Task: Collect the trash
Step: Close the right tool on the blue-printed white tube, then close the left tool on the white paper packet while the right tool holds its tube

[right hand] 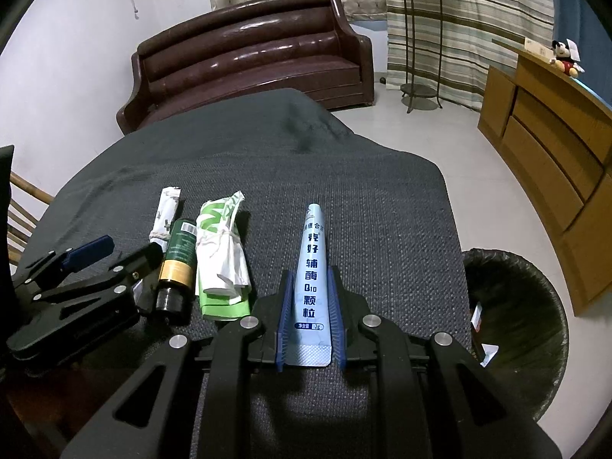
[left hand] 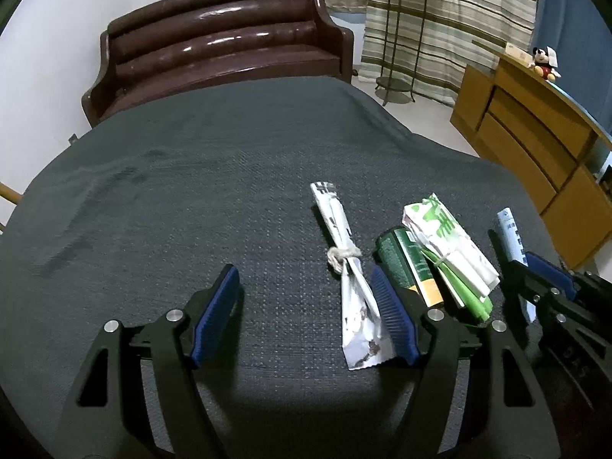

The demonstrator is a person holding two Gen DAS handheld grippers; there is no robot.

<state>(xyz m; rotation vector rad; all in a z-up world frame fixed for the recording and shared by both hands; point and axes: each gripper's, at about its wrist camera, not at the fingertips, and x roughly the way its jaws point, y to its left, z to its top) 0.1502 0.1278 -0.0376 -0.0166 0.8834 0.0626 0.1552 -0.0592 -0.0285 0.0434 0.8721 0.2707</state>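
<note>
Clamped between the blue pads of the right claw point(right hand: 310, 306) is a pale blue sachet point(right hand: 314, 267), its tip pointing away over the dark grey tabletop point(right hand: 382, 210). To its left lie a green-and-white bag bundle point(right hand: 222, 252), a dark green tube point(right hand: 178, 264) and a knotted white wrapper point(left hand: 350, 267). The left claw point(left hand: 306, 306) stands released, its pads spread, the right pad just beside the wrapper's lower end. Right of the tabletop, on the floor, a black-lined bin point(right hand: 512, 306) holds a few scraps.

Probably a home living room: leather sofa point(right hand: 252, 53), striped curtains point(right hand: 470, 26), wooden dresser point(right hand: 554, 145).
</note>
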